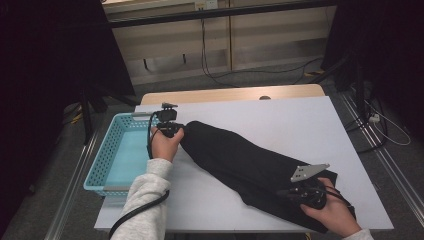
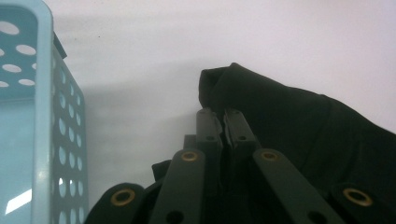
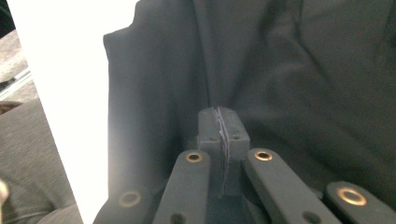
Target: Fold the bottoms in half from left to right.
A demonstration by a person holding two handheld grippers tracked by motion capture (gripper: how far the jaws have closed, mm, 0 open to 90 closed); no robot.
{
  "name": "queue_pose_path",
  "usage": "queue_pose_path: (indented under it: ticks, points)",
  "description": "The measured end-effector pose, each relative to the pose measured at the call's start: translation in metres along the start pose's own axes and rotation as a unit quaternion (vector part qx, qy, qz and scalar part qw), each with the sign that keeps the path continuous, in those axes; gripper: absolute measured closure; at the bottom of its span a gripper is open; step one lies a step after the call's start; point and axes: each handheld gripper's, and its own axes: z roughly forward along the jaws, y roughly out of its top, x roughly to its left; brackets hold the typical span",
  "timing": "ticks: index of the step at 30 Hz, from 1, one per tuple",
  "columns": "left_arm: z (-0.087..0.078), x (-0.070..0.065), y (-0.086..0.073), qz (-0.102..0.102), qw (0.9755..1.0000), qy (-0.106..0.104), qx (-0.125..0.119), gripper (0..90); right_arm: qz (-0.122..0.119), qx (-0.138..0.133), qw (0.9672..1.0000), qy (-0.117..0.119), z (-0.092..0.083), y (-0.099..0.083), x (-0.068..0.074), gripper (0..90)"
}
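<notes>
High view, cloth: a long black cloth (image 1: 250, 167) lies slantwise across the white table (image 1: 300, 125), from the far left to the near right edge, folded into a narrow band.
High view, left gripper (image 1: 176, 131): at the far-left end of the cloth, held in the left hand (image 1: 165, 145).
High view, right gripper (image 1: 300, 192): at the near-right end, under the right hand (image 1: 332, 210).
High view, surroundings: a light blue basket (image 1: 107, 155) sits at the table's left edge, just beside the left hand.
Left gripper view, jaws: together, pinching a fold of the black cloth (image 2: 289, 121); the basket (image 2: 44, 130) wall rises on the left, apart from the cloth.
Right gripper view, jaws: pressed together on the black cloth (image 3: 280, 70), a thin edge caught between the pads; the white table (image 3: 70, 70) lies at left.
</notes>
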Motion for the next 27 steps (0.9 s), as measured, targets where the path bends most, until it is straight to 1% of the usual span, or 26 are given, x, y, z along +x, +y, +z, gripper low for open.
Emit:
queue_pose_path:
  ticks: [1,2,4,5,6,7,8,9,10,11,12,13,14,15,16,17,18,20,22,23,24,25,26,27]
  points:
    - [0.0,0.0,0.0,0.001,1.0,-0.001,-0.001,86.7,0.002,-0.01,0.9999,-0.001,-0.001,0.002,-0.002,79.7]
    - [-0.001,-0.001,0.0,0.001,1.0,-0.001,-0.001,86.7,0.005,-0.025,0.9996,-0.013,-0.004,0.005,-0.006,74.6]
    - [-0.001,-0.001,-0.001,0.0,1.0,-0.003,-0.001,86.7,0.012,-0.037,0.9985,-0.04,-0.009,0.009,-0.016,76.7]
    - [-0.001,0.0,-0.001,0.001,1.0,-0.003,-0.001,86.7,0.02,-0.051,0.996,-0.07,-0.014,0.011,-0.03,76.1]
    - [-0.001,-0.001,-0.001,-0.001,1.0,-0.003,-0.001,86.7,0.02,-0.051,0.996,-0.07,-0.014,0.011,-0.03,76.1]
    - [-0.001,0.0,-0.001,0.0,1.0,-0.003,-0.002,86.7,0.042,-0.058,0.9927,-0.097,-0.017,0.01,-0.046,76.0]
    - [-0.001,0.0,-0.001,0.0,1.0,-0.003,-0.002,86.7,0.042,-0.058,0.9927,-0.097,-0.017,0.01,-0.046,76.0]
    - [-0.001,0.0,-0.002,-0.001,1.0,-0.003,-0.002,86.7,0.06,-0.054,0.9894,-0.121,-0.017,0.007,-0.06,74.9]
    - [-0.001,0.0,-0.002,-0.001,1.0,-0.003,-0.002,86.6,0.06,-0.054,0.9894,-0.121,-0.017,0.007,-0.06,74.9]
    - [-0.001,0.001,-0.002,-0.001,1.0,-0.003,-0.001,86.6,0.066,-0.053,0.9885,-0.125,-0.015,0.005,-0.064,75.0]
    - [-0.001,0.001,-0.002,-0.001,1.0,-0.003,-0.001,86.6,0.076,-0.042,0.988,-0.127,-0.012,0.002,-0.07,74.9]
    - [-0.001,0.001,-0.002,-0.001,1.0,-0.003,-0.001,86.6,0.081,-0.035,0.9885,-0.123,-0.009,0.0,-0.072,75.7]
    - [-0.001,0.001,-0.002,-0.001,1.0,-0.003,-0.001,86.6,0.076,-0.039,0.9896,-0.116,-0.007,-0.002,-0.072,76.7]
    - [0.0,0.002,-0.003,0.002,1.0,-0.002,-0.001,86.6,0.074,-0.039,0.9895,-0.118,-0.006,-0.002,-0.071,78.8]
    - [0.0,0.002,-0.003,-0.001,1.0,-0.002,-0.003,86.6,0.073,-0.032,0.9899,-0.118,-0.007,-0.001,-0.072,84.0]
    - [0.001,0.002,-0.003,-0.001,1.0,-0.001,0.0,86.6,0.072,-0.024,0.9889,-0.128,-0.009,0.0,-0.074,90.0]
    - [0.001,0.002,-0.003,-0.001,1.0,-0.001,0.0,86.6,0.072,-0.024,0.9889,-0.128,-0.009,0.0,-0.074,90.0]
    - [0.0,0.001,-0.003,-0.001,1.0,-0.001,0.0,86.7,0.082,-0.023,0.9893,-0.118,-0.009,0.002,-0.079,90.0]
    - [0.0,0.001,-0.003,0.001,1.0,-0.003,-0.002,86.6,0.085,-0.021,0.9889,-0.12,-0.01,0.003,-0.08,90.0]
    - [0.0,0.001,-0.003,0.001,1.0,-0.003,-0.003,86.6,0.08,-0.026,0.9884,-0.127,-0.011,0.005,-0.081,90.0]
    - [-0.001,0.001,-0.002,0.001,1.0,-0.002,-0.002,86.7,0.081,-0.03,0.9878,-0.13,-0.014,0.007,-0.083,90.0]
    - [-0.001,0.002,-0.002,0.002,1.0,-0.001,-0.003,86.6,0.077,-0.038,0.9858,-0.145,-0.018,0.013,-0.084,90.0]
    - [-0.001,0.002,-0.002,0.002,1.0,-0.001,-0.003,86.6,0.077,-0.038,0.9858,-0.145,-0.018,0.013,-0.084,90.0]
    - [-0.001,0.002,-0.002,0.001,1.0,-0.001,-0.005,86.6,0.07,-0.042,0.9863,-0.143,-0.02,0.017,-0.086,90.0]
